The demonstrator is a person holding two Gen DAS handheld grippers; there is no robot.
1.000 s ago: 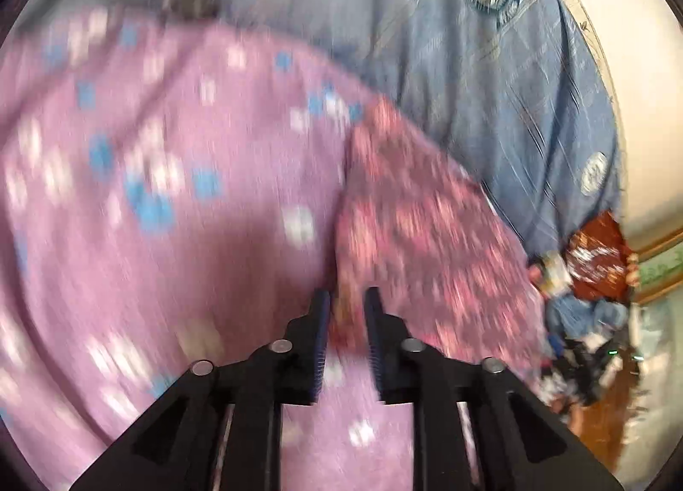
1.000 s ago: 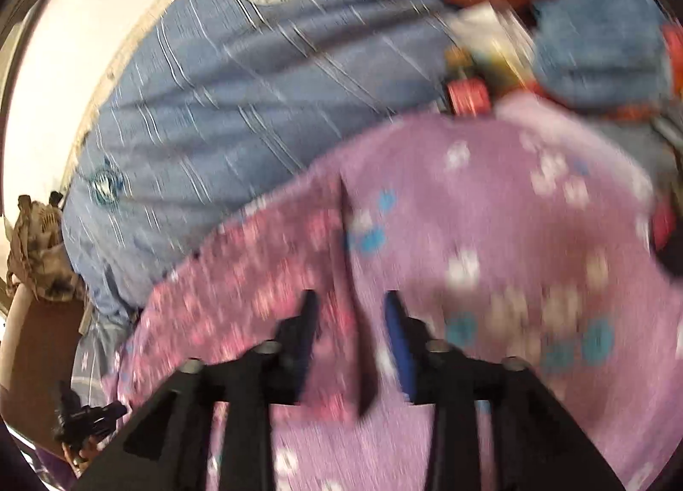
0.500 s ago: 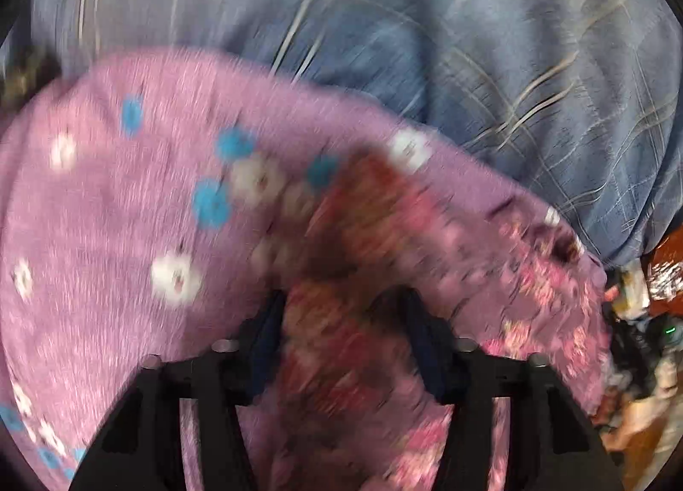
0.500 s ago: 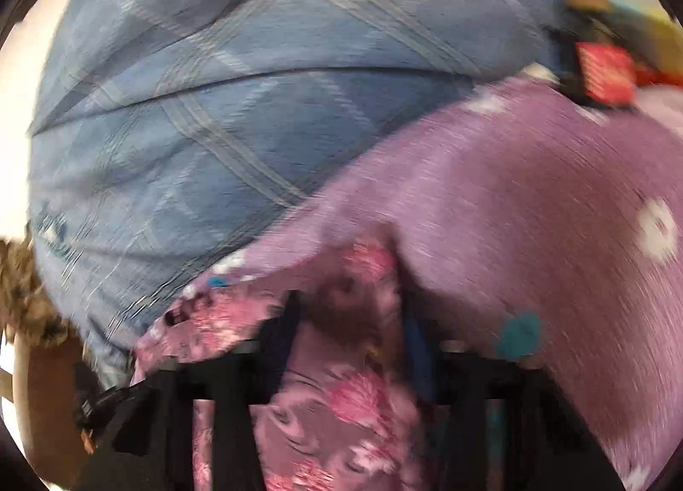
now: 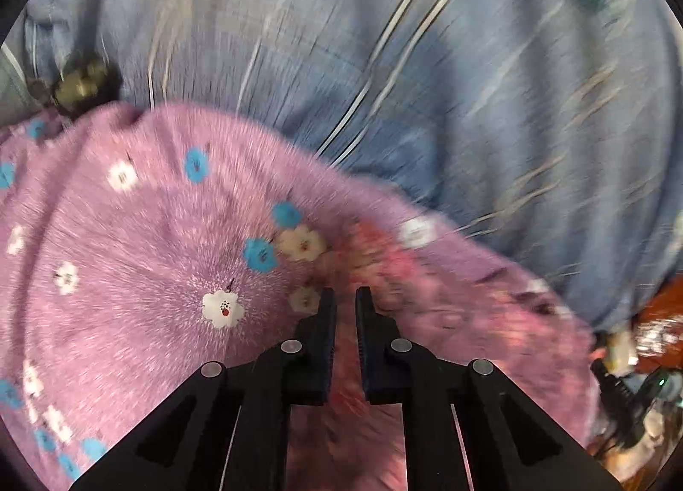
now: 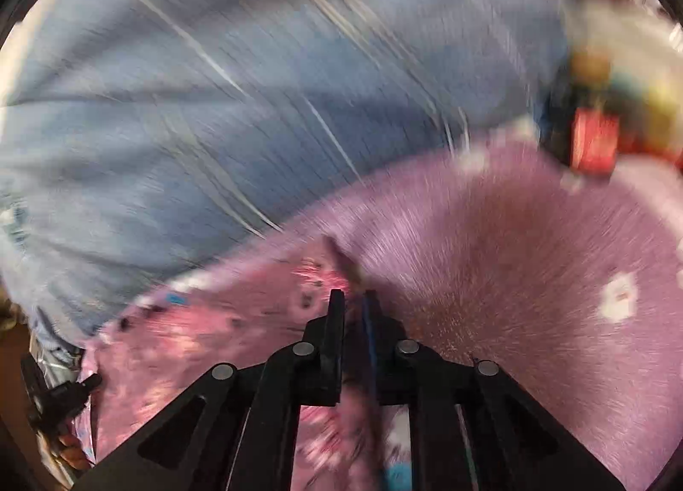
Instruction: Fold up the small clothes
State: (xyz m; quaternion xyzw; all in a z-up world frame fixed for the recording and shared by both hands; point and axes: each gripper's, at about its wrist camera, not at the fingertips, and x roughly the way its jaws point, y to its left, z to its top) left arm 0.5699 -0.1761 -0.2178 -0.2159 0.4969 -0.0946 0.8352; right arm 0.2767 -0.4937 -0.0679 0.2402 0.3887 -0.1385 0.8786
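Note:
A purple garment with white and blue flowers (image 5: 141, 260) lies on a blue striped bedsheet (image 5: 384, 64). Its pink floral inner side (image 5: 431, 303) shows at a turned-over part. My left gripper (image 5: 345, 299) is shut on the garment's fabric at the edge of the pink part. In the right wrist view the same garment (image 6: 533, 277) fills the lower right, with the pink side (image 6: 205, 328) at lower left. My right gripper (image 6: 353, 301) is shut on a fold of the garment. Both views are motion-blurred.
The blue bedsheet (image 6: 213, 106) fills the far half of both views. A pile of red and mixed items (image 6: 597, 141) lies at the right wrist view's upper right. Clutter (image 5: 640, 363) sits at the left wrist view's right edge. A dark patterned object (image 5: 81, 85) lies at upper left.
Both grippers were wider open around the fabric half a second ago and have now closed on it. Both are moving, with strong blur over sheet and garment.

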